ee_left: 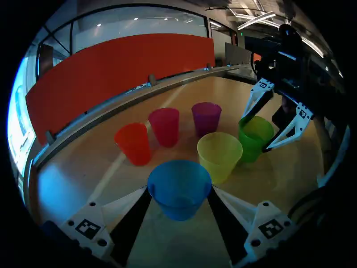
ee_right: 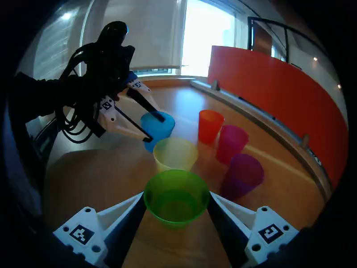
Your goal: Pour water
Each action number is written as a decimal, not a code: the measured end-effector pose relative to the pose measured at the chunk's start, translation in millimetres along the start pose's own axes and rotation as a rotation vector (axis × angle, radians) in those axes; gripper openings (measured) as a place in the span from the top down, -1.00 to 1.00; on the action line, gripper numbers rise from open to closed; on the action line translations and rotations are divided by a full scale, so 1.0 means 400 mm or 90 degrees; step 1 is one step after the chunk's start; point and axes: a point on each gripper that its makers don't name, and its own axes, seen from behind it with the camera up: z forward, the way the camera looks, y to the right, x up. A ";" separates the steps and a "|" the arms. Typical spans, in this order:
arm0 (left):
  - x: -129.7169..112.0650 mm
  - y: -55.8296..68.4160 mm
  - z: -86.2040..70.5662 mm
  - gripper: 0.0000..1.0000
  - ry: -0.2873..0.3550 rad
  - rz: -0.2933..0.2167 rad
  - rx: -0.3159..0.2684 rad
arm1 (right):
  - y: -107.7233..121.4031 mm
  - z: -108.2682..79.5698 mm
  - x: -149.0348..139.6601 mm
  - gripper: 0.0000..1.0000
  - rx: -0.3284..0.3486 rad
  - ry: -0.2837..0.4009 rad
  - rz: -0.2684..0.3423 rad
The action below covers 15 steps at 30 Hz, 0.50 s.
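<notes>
The blue cup (ee_left: 179, 190), translucent plastic, stands upright on the wooden table (ee_left: 276, 178). In the left gripper view the green cup (ee_left: 255, 137), also translucent and upright, stands at its 2 o'clock, near but apart.

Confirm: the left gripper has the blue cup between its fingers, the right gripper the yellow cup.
One thing is wrong. The right gripper has the green cup between its fingers, not the yellow cup, which stands beyond it, as the right gripper view shows. The left gripper does have the blue cup between its fingers.
</notes>
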 end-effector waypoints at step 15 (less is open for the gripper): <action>-0.022 0.001 0.009 -0.73 -0.011 -0.003 -0.008 | 0.001 0.013 -0.029 -0.86 -0.006 -0.014 0.004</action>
